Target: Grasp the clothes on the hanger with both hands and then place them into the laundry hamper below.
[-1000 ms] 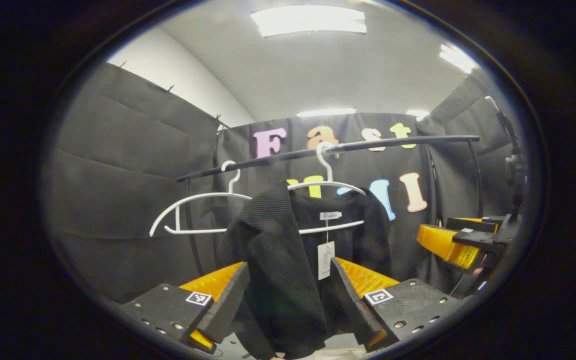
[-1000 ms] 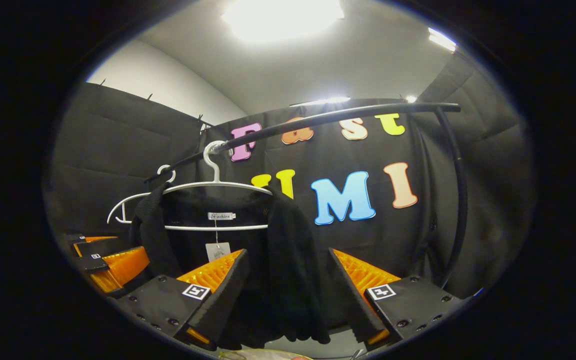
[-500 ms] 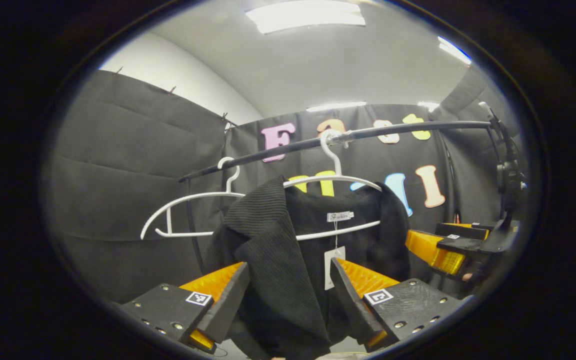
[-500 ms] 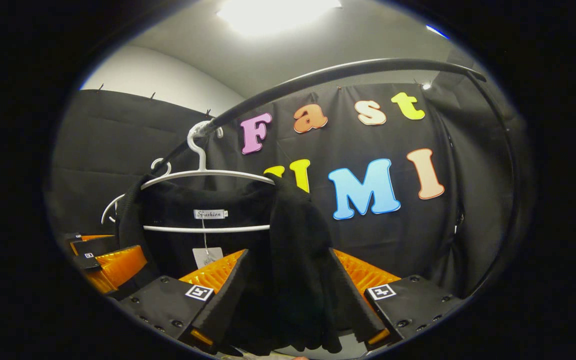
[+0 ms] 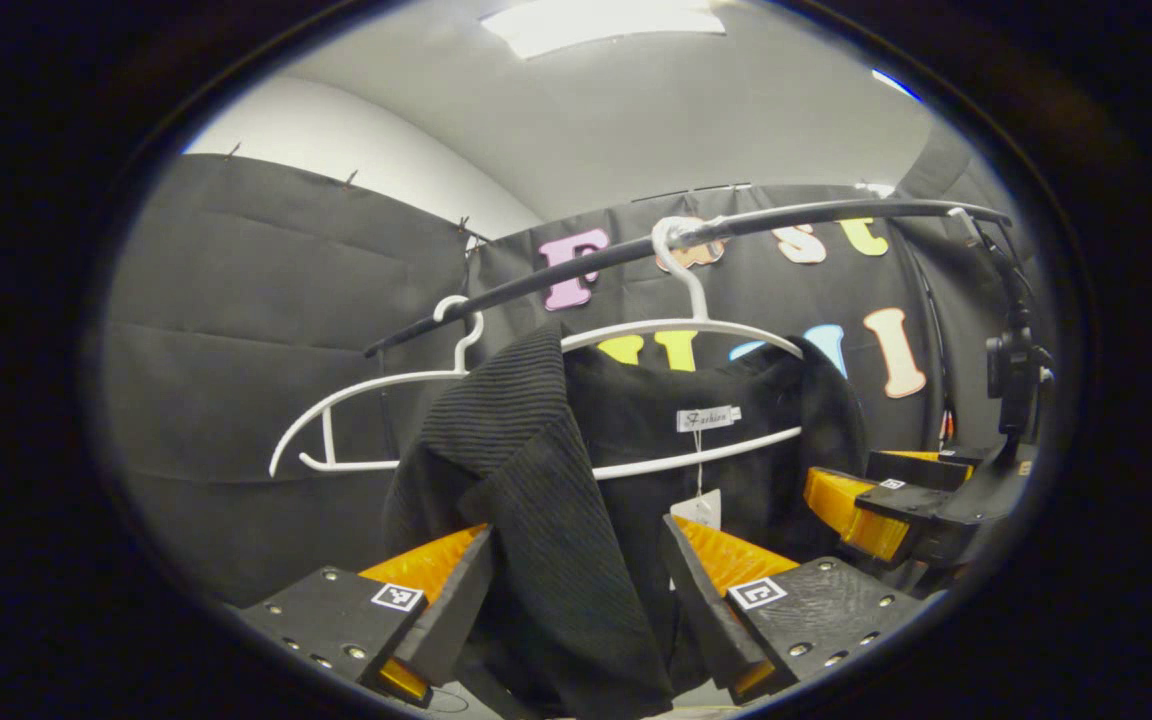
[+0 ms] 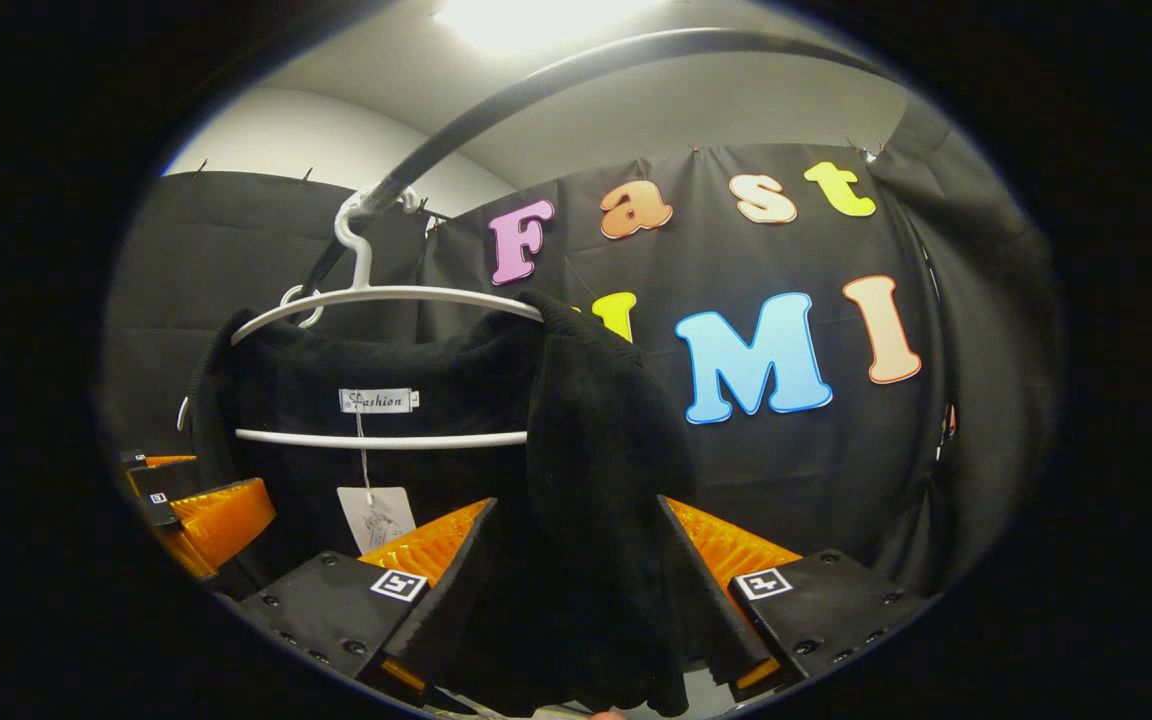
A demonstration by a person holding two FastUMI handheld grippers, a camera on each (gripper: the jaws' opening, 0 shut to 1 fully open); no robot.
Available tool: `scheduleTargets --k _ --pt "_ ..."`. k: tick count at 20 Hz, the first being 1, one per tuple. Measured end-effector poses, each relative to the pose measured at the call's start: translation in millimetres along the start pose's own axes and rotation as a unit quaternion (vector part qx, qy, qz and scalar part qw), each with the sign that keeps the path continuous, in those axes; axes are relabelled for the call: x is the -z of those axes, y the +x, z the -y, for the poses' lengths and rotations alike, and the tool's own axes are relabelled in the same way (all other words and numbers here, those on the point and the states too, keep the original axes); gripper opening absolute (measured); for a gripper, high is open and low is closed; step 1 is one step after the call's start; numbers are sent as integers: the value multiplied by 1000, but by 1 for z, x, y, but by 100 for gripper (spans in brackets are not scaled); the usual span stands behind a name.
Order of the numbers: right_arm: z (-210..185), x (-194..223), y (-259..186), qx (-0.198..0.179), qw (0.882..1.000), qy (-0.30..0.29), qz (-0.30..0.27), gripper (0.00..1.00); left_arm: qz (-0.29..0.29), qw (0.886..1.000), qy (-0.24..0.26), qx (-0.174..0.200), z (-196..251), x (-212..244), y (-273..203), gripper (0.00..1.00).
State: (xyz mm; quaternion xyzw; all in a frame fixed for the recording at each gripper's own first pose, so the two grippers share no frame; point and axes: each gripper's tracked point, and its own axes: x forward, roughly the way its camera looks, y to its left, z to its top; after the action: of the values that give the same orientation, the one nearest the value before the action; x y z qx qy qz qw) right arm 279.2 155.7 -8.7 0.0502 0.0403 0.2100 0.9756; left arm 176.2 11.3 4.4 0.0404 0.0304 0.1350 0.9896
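The black garment (image 5: 556,470) hangs on a white hanger (image 5: 681,325) hooked over a dark rail (image 5: 736,225), with a white neck label and a paper tag (image 6: 373,515) dangling inside the collar. In the left gripper view, the left gripper (image 5: 576,610) has its jaws apart, 1 on either side of the garment's ribbed left front panel; whether either finger touches the cloth, I cannot tell. In the right gripper view, the right gripper (image 6: 576,605) likewise has its jaws spread around the garment's other front edge (image 6: 596,480). A 2nd, bare white hanger (image 5: 376,400) hangs farther along the rail. The right gripper also appears at the right edge of the left gripper view.
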Motion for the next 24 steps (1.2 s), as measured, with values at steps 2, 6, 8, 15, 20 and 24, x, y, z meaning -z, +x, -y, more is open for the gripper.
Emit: scheduleTargets --k 2,6,8,15,20,24 --pt "3 4 10 7 1000 5 -6 96 -5 1000 1 -14 -3 4 6 94" --pt "9 8 24 24 999 19 -13 92 -17 999 9 -36 -5 11 16 94" --pt "11 9 29 31 999 28 -17 92 -22 999 10 -38 -5 15 21 89" --pt "24 13 35 41 998 34 -22 21 -31 997 35 -55 -18 20 21 24" --pt "39 -15 23 73 997 7 22 2 -34 998 28 -35 -26 15 12 2" --pt "60 -35 16 101 993 -2 56 2 -21 999 25 -36 -40 3 -1 4"
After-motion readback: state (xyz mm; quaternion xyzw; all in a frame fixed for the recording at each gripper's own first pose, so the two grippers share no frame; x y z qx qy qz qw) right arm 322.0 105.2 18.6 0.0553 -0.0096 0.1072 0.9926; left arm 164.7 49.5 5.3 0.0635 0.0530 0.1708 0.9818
